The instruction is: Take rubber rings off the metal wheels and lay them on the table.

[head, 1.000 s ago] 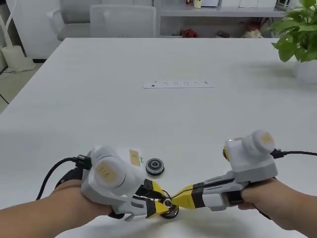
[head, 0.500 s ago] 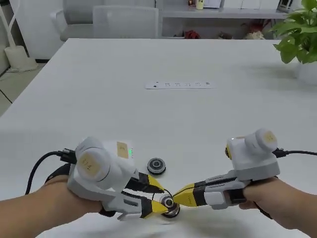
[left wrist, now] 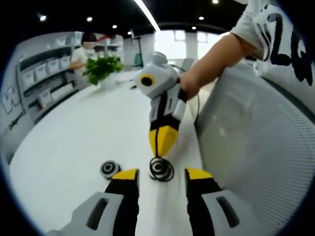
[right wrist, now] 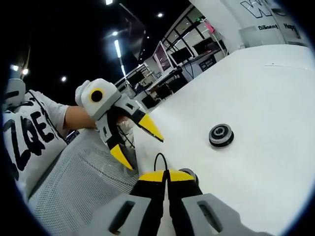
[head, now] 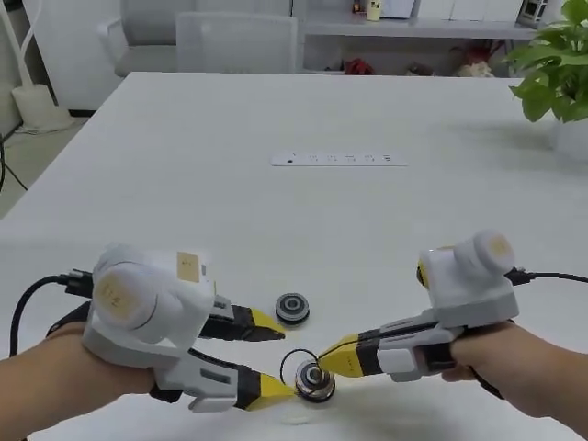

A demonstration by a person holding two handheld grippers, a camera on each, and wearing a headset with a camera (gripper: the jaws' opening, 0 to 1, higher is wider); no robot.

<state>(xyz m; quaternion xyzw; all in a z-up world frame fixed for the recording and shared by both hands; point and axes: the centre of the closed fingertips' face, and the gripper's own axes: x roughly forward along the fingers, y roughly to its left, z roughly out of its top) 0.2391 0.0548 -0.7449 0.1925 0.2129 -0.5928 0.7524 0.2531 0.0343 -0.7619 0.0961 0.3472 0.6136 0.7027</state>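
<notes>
**Operator:** Left tongs point(head: 285, 362) have let go and drawn back. Now they stand wide apart, and the near wheel point(head: 314, 378) lies just ahead of their tips.

**Partner:** And your right side?

**Operator:** My right tongs point(head: 323, 361) are pressed together at that wheel's right edge, I think pinching the rubber ring point(head: 283, 364). It is a thin black loop, standing half off the shiny metal toward the left tongs, which are nearer.

**Partner:** The other one?

**Operator:** The second wheel point(head: 292, 308) lies flat just beyond, on the matte white counter point(head: 367, 230), with its ring on.

Office with white table point(head: 367, 230), chairs point(head: 234, 41), shelves point(head: 413, 20), plant point(head: 556, 64).
</notes>
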